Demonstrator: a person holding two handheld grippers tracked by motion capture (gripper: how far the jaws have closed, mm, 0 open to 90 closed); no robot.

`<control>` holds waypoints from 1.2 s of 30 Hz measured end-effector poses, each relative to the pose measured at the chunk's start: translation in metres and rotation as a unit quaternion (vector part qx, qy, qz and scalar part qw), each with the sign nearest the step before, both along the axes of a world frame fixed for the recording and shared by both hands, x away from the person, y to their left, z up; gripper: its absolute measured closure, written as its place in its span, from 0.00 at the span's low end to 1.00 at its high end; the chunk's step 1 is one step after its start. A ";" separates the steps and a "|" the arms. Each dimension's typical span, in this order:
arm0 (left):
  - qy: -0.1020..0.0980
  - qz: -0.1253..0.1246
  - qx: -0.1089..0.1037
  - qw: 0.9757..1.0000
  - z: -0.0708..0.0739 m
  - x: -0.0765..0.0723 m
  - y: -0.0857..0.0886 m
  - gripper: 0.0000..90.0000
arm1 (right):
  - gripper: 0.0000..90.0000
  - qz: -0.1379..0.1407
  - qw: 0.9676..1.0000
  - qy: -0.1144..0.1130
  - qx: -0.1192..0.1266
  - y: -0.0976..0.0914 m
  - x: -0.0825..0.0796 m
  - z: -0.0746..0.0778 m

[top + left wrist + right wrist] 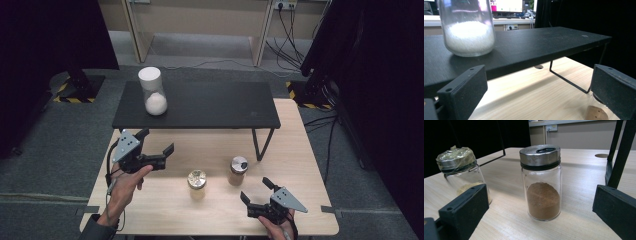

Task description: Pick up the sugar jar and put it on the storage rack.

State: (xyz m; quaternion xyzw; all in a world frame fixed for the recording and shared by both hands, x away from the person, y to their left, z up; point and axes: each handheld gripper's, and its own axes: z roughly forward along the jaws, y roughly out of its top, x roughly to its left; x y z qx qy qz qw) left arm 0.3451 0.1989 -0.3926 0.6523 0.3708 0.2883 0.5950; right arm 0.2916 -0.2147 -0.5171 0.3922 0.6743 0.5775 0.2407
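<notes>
The right gripper (256, 196) is hovering over the wooden table (305, 150) at about 5 o'clock, its jaws standing wide apart and holding nothing. It is pointing toward 11 o'clock at the brown spice jar (238, 171), which is standing upright near the table's middle, just ahead of the jaws and not touching them. In the right gripper view this jar (541, 182) is sitting between the two jaws but farther off, its metal lid on and brown powder filling the lower part.

Just beside it, toward 9 o'clock, the yellow spice jar (197, 183) is standing with a crinkled wrap over its lid (456, 156).

The left gripper (157, 141) is hanging at about 8 o'clock, jaws also spread open and empty, facing the black shelf (200, 107). On the shelf, at 11 o'clock, a tall jar of white grains (153, 92) is standing upright, well apart from both grippers.
</notes>
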 end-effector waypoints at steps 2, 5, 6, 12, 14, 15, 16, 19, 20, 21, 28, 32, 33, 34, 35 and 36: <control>0.000 -0.002 0.000 1.000 -0.004 -0.001 0.000 0.00 | 0.01 0.000 1.000 0.000 0.000 0.000 0.000 0.000; 0.001 -0.005 -0.001 1.000 -0.013 -0.004 -0.001 0.00 | 0.01 0.000 1.000 0.000 0.000 0.000 0.000 0.000; 0.001 -0.006 -0.002 1.000 -0.016 -0.006 -0.001 0.00 | 0.01 0.000 1.000 0.000 0.000 0.000 0.000 0.000; 0.004 -0.007 -0.003 1.000 -0.031 -0.013 0.001 0.00 | 0.01 0.000 1.000 0.000 0.000 0.000 0.000 0.000; 0.004 -0.007 -0.001 1.000 -0.034 -0.015 0.002 0.00 | 0.01 0.000 1.000 0.001 0.000 0.000 0.000 0.000; 0.004 -0.007 -0.001 1.000 -0.036 -0.016 0.003 0.00 | 0.01 0.000 1.000 0.001 0.000 0.000 0.000 0.000; 0.005 -0.007 -0.001 1.000 -0.038 -0.017 0.003 0.00 | 0.01 0.000 1.000 0.001 0.000 0.000 0.000 0.000; 0.008 -0.006 -0.001 1.000 -0.043 -0.018 0.005 0.00 | 0.01 -0.001 1.000 0.001 0.000 0.000 0.000 0.000; 0.008 -0.005 -0.001 1.000 -0.045 -0.019 0.006 0.00 | 0.01 -0.001 1.000 0.001 0.000 0.000 0.000 0.000; 0.009 -0.005 -0.002 1.000 -0.047 -0.020 0.006 0.00 | 0.01 -0.001 1.000 0.001 0.000 0.000 0.000 0.000; 0.011 -0.008 0.003 1.000 -0.062 -0.025 0.007 0.00 | 0.01 -0.001 1.000 0.001 0.001 0.000 0.000 0.000; 0.012 -0.009 0.000 1.000 -0.070 -0.026 0.006 0.00 | 0.01 -0.001 1.000 0.001 0.001 0.000 0.000 0.000; 0.013 -0.010 -0.001 1.000 -0.072 -0.027 0.006 0.00 | 0.01 0.000 1.000 0.001 0.001 0.000 0.000 0.000; 0.013 -0.010 -0.001 1.000 -0.074 -0.027 0.006 0.00 | 0.01 0.000 1.000 0.001 0.001 0.000 0.000 0.000; 0.012 -0.010 -0.002 1.000 -0.076 -0.028 0.006 0.00 | 0.01 0.000 1.000 0.000 0.001 0.000 0.000 0.000; 0.012 -0.011 -0.003 1.000 -0.077 -0.028 0.006 0.00 | 0.01 0.000 1.000 0.000 0.000 0.000 0.000 0.000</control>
